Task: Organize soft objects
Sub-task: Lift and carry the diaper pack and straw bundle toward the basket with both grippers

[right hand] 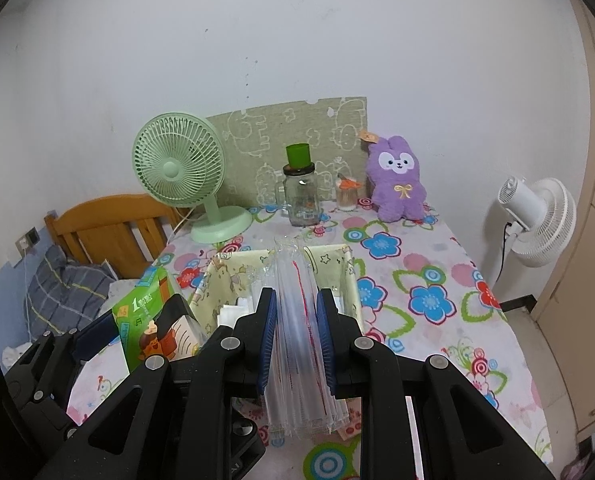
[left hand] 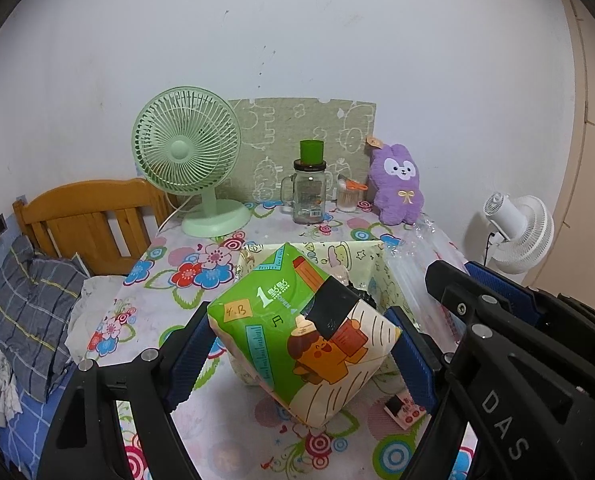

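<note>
A green and white tissue pack (left hand: pixel 297 332) with a cartoon print hangs tilted over the floral table, and my left gripper (left hand: pixel 301 346) is shut on it, blue pads pressing both sides. The same pack (right hand: pixel 153 320) shows at the left of the right wrist view. My right gripper (right hand: pixel 296 320) is shut on a stack of clear plastic bags (right hand: pixel 295 280) with a red strip, held over a pale yellow fabric box (right hand: pixel 229 280). That box (left hand: pixel 361 256) lies just behind the tissue pack. A purple plush rabbit (left hand: pixel 397 184) sits at the table's back right.
At the back stand a green desk fan (left hand: pixel 189 152), a glass jar mug (left hand: pixel 307 192) topped by a green cup, and a small toothpick holder (left hand: pixel 347 196). A white fan (right hand: pixel 537 220) stands off the table's right edge. A wooden headboard (left hand: pixel 85 216) and bedding lie left.
</note>
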`<state>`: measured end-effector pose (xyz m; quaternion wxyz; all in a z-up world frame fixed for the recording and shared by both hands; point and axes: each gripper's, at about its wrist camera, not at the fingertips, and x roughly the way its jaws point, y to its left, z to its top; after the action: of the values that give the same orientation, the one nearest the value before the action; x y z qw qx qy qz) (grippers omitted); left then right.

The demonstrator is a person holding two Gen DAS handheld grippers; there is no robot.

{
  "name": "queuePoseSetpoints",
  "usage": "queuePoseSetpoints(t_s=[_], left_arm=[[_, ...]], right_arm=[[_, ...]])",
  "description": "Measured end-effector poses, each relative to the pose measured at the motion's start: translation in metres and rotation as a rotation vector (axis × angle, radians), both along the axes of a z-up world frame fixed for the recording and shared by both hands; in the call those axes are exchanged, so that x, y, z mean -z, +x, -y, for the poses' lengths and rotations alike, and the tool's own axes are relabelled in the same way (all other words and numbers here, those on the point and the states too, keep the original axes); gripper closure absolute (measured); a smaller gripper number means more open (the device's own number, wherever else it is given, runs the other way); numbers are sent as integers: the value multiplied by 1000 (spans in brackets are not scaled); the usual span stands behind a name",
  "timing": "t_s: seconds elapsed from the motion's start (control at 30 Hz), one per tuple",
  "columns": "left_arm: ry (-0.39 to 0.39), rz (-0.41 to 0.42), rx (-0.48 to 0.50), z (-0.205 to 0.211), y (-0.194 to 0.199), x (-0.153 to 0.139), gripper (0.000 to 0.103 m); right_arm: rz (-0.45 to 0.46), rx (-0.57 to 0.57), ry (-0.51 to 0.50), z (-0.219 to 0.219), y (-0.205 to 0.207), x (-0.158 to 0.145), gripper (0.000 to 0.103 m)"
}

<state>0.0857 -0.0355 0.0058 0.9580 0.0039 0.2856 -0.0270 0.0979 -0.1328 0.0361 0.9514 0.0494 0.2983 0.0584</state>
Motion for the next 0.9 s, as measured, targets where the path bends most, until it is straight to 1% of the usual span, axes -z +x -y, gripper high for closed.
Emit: queuePoseSetpoints(t_s=[0.43, 0.9], left_arm=[[-2, -24, -1, 0, 38, 8, 18], [-6, -39, -5, -3, 70, 18, 18]], right_arm=[[-22, 0, 0, 0, 40, 9, 79], [-37, -3, -3, -3, 75, 20, 79]])
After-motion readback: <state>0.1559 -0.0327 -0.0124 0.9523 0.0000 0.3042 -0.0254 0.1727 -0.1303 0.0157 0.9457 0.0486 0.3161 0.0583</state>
